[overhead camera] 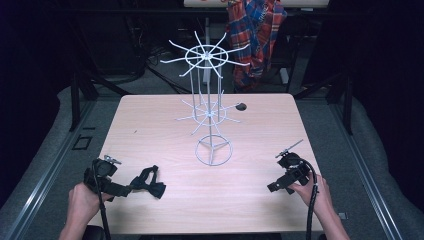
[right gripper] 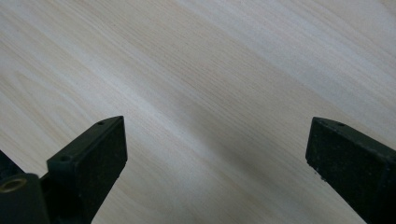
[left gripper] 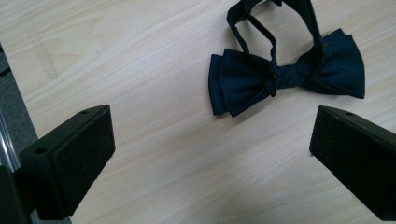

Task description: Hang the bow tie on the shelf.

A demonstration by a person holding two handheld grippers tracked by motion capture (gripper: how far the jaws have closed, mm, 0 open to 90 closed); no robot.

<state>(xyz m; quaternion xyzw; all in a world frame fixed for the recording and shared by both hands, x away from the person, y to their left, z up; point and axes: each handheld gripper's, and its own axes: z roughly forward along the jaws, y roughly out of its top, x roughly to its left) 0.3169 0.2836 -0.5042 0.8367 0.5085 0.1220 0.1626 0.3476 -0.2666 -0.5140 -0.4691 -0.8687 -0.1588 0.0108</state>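
My left gripper point(left gripper: 210, 154) wide open, nothing grabbed. Bow tie point(left gripper: 285, 77) lies flat on table point(overhead camera: 165, 135), untouched. Right gripper point(right gripper: 217, 163) open too. Rack point(overhead camera: 210, 107) bare. All work left.

Dark bow tie point(overhead camera: 149, 182) beside left hand-held gripper point(overhead camera: 125, 190), white wire rack point(overhead camera: 210, 112) mid-table, right hand-held gripper point(overhead camera: 274, 188) apart

A white wire display stand point(overhead camera: 212, 107) rises at the table's centre — a ring base, a thin stem and two tiers of spokes. At about one o'clock from its base, a small dark hole point(overhead camera: 241, 106) marks the pale wooden table point(overhead camera: 150, 125). A plaid cloth point(overhead camera: 256, 35) hangs beyond the table's twelve o'clock edge.
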